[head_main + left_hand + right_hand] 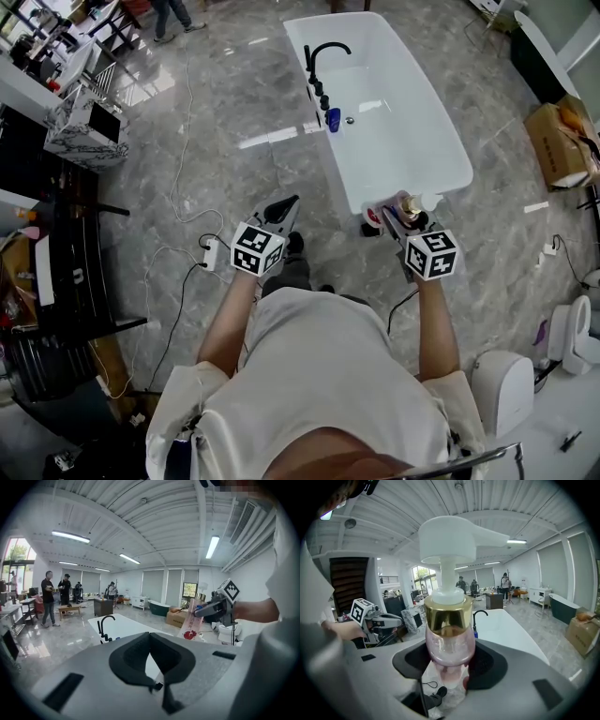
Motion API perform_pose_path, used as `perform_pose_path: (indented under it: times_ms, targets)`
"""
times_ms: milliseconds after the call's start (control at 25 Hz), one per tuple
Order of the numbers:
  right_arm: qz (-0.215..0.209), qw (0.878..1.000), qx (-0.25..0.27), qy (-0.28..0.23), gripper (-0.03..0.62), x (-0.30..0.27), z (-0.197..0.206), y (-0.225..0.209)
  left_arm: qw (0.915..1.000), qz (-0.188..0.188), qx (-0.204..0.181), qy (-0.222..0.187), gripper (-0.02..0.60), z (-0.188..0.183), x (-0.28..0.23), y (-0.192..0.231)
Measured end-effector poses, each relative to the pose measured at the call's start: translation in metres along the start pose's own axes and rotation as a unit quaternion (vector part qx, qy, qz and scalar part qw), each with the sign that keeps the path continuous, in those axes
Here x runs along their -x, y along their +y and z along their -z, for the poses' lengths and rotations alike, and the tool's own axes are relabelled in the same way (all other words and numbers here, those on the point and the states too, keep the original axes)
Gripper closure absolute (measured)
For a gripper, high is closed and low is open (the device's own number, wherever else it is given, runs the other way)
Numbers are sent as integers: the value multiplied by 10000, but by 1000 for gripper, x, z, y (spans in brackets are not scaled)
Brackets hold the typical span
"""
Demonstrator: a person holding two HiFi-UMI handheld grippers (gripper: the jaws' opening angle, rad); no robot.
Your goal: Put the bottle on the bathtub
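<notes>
Between right gripper (450, 663) jaws: bottle (449, 637), clamped at its lower body, pump head above the jaws.
Ahead of right gripper: bathtub (375, 192), with its near end just beyond the bottle.
Left gripper (286, 208): jaws together, empty, beside the right gripper and apart from the bathtub.
Done: 1 step, the grasp.
Remaining: 2 steps, judged to be setting the bottle on the rim and then releasing it.
</notes>
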State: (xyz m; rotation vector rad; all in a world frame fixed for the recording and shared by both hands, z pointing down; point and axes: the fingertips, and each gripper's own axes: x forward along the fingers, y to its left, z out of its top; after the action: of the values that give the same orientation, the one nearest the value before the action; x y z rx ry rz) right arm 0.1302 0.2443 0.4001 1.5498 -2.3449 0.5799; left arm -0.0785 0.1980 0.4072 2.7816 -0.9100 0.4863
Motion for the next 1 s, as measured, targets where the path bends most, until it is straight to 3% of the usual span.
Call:
perform_pose_path:
  times_ms: [560,1000]
  targets:
    - [281,9994,-200,66,361,-107,-49,-29,9990,452,-1,53,574,-27,-78,113]
    - [696,9963,-460,221,361,-201,-85,-53,9940,1066,-18,244,574,-43,-154,209]
